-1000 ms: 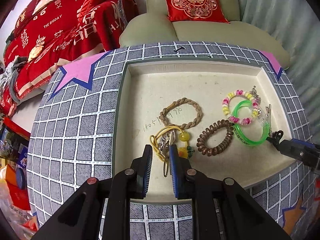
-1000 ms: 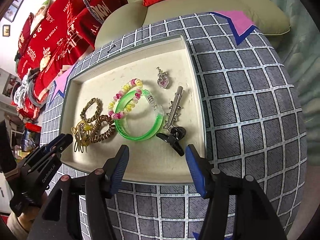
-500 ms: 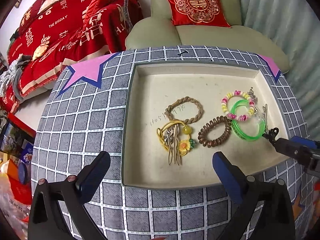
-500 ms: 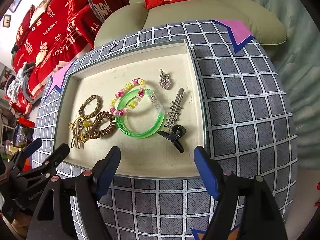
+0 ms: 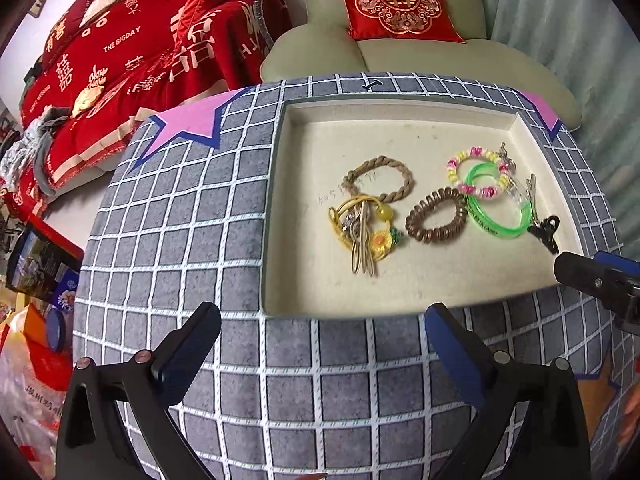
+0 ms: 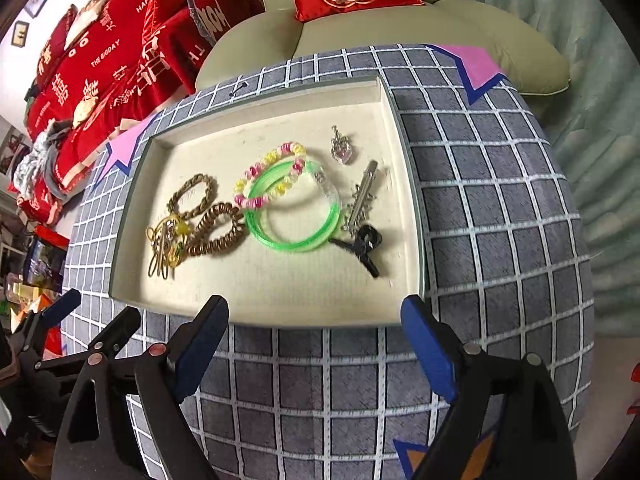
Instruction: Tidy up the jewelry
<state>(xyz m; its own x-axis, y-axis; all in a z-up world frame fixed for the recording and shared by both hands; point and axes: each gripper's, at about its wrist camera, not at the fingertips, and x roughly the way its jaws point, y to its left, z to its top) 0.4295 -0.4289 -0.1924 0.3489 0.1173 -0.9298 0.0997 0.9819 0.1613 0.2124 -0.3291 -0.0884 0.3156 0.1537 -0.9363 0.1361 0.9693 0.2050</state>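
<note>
Cream shallow rectangular tray [image 5: 400,292] on grey grid-patterned cloth [image 5: 180,220]. In tray, left to right: yellow elastic hair tie with sunflower charm and metal pins [image 5: 362,226]; tan braided cord bracelet [image 5: 380,178] at its 1 o'clock, overlapping; brown spiral coil hair tie [image 5: 436,216]; pink-yellow beaded bracelet [image 5: 476,174] overlapping green translucent bangle [image 5: 498,210]; silver heart pendant [image 6: 341,148]; silver hair clip [image 6: 362,196]; black claw clip [image 6: 362,246]. Left gripper [image 5: 322,332] wide apart, empty, at tray's 6 o'clock. Right gripper [image 6: 314,330] wide apart, empty, same edge.
</note>
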